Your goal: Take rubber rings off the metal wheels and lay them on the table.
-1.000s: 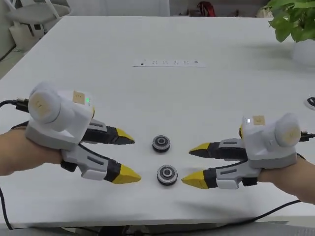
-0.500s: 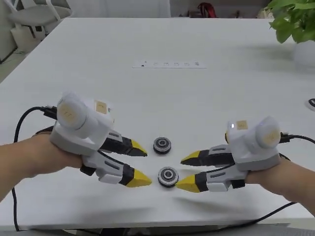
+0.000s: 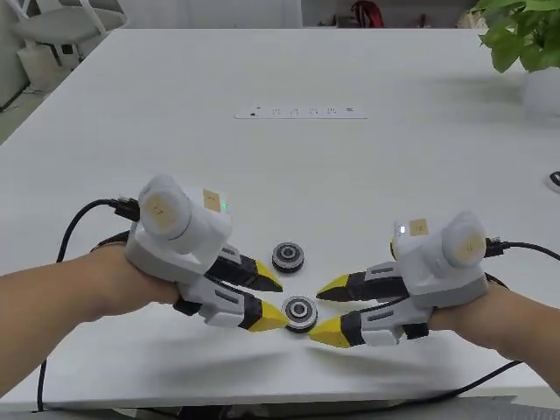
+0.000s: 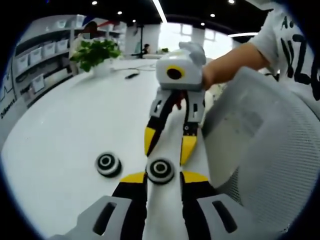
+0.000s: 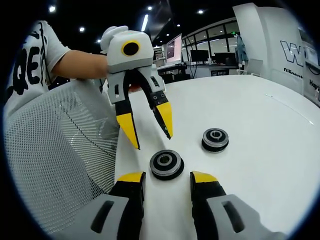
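Beyond the back left corner of the white table [image 3: 175,105] stands a pale chair [image 3: 61,22]. Near the front edge, left of its middle, a hand holds the left gripper [image 3: 275,300] pointing right. Its jaws stand apart and grip nothing, and the lower yellow tip is just beside the left rim of the near wheel [image 3: 300,312]. In the left gripper view that wheel sits between the two yellow tips; whether they touch it cannot be told. The near wheel lies flat close to the front edge, with a dark ring [image 5: 167,175] around its metal centre. The far wheel [image 3: 288,256] lies flat just behind it, towards the back edge. It is apart from the near wheel and from both grippers, and has the same dark band. The right gripper [image 3: 319,310] points left at the near wheel, jaws likewise spread and holding nothing, with its tips just short of the rim. Farther back, a white socket strip [image 3: 300,112] lies mid-table. A green plant [image 3: 516,35] stands at the back right corner.
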`<state>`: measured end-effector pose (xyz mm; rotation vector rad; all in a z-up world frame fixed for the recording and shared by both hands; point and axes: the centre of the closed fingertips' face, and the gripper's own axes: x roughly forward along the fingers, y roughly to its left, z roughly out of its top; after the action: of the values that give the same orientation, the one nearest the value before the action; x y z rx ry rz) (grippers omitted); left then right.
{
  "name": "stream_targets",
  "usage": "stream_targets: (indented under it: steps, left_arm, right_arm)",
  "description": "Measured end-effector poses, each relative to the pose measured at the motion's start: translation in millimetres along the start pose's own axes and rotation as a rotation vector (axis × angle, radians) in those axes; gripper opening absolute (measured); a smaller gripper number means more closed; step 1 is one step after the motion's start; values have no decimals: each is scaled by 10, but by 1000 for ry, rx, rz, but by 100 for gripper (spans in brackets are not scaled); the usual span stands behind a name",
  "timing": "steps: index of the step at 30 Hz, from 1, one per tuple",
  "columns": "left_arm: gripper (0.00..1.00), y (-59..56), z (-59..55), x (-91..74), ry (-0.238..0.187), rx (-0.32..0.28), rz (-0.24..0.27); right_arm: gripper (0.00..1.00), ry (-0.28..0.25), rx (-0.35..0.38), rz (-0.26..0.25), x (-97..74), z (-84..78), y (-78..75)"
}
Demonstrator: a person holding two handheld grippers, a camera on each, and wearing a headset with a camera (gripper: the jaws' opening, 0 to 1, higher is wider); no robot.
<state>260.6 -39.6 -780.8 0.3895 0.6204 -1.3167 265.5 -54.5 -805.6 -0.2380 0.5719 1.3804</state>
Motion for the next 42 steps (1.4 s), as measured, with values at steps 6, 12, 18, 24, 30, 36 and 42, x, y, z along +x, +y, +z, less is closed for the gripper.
stream_targets:
  steps: [6, 12, 18, 24, 30, 36, 42]
  left_arm:
    - [23, 25, 0, 90, 3, -1, 18]
    - [21, 24, -5, 154, 9, 8, 29]
    - [18, 6, -44, 206, 30, 42, 45]
    - [14, 50, -30, 214, 31, 59, 77]
    - [14, 56, -31, 212, 16, 55, 86]
    - [14, 51, -27, 209, 12, 52, 90]
    - [14, 47, -21, 204, 2, 47, 93]
  right_arm:
    - [33, 2, 0, -1, -9, -19, -5]
    - [32, 0, 0, -2, -14, -12, -1]
    - [32, -3, 0, -2, -9, -1, -2]
    - [31, -9, 8, 4, 17, 5, 11]
    - [29, -12, 14, 8, 56, 17, 24]
    - [28, -21, 35, 9, 88, 30, 27]
    - [24, -25, 45, 5, 81, 33, 26]
